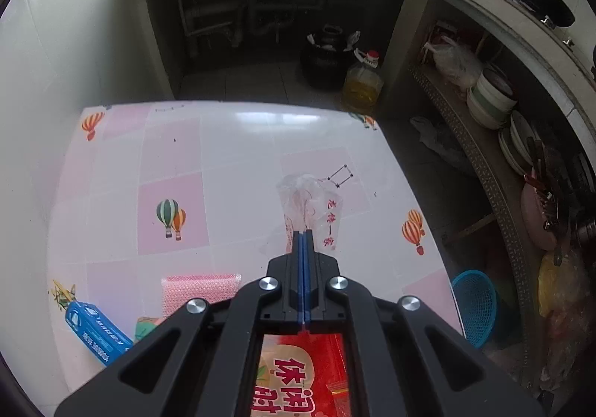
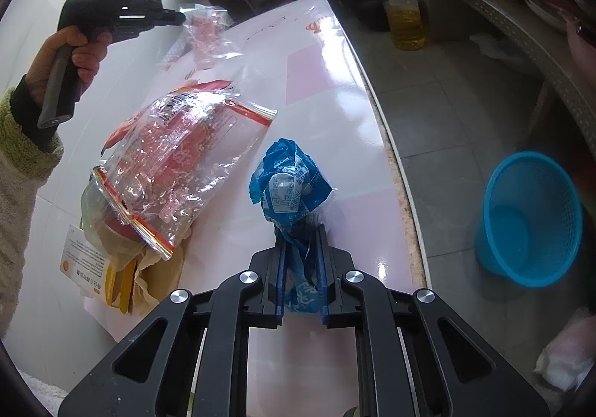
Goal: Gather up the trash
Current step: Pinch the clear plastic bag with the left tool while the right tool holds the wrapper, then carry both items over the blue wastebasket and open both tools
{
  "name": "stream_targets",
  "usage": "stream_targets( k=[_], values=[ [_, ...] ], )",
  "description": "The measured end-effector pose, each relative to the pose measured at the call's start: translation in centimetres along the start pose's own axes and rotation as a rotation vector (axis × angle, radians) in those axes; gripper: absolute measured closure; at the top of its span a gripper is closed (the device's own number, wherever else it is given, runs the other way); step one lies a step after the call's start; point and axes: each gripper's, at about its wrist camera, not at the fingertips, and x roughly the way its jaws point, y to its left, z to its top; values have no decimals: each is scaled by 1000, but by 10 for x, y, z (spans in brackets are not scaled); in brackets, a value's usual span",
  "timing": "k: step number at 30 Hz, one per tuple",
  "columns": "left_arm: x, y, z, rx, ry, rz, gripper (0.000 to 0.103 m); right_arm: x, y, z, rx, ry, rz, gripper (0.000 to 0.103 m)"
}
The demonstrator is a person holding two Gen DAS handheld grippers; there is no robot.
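Note:
My left gripper (image 1: 302, 231) is shut on a thin clear plastic bag with red print (image 1: 305, 199), held up above the table. The right wrist view shows that same left gripper (image 2: 178, 16) in a person's hand at the upper left, with the clear bag (image 2: 208, 33) dangling from its tips. My right gripper (image 2: 301, 231) is shut on a crumpled blue wrapper (image 2: 290, 186), which sticks up between the pads just over the table's right edge. A big clear zip bag with red packets inside (image 2: 175, 164) lies on the table to the left of it.
The pink-and-white table (image 1: 223, 156) also carries a blue box (image 1: 97, 335), a pink bubble-wrap piece (image 1: 201, 290) and a card with paper scraps (image 2: 85, 264). A blue mesh basket (image 2: 529, 216) stands on the floor right of the table. An oil bottle (image 1: 363, 82) and shelves of dishes (image 1: 491, 100) lie beyond.

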Motion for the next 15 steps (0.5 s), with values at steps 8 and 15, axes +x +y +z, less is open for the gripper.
stream_targets(
  k=[8, 15],
  values=[
    [-64, -5, -8, 10, -116, -24, 103, -17, -15, 2, 30, -52, -15, 92],
    [-115, -50, -20, 91, -180, -118, 103, -46, -36, 1, 81, -134, -44, 92]
  ],
)
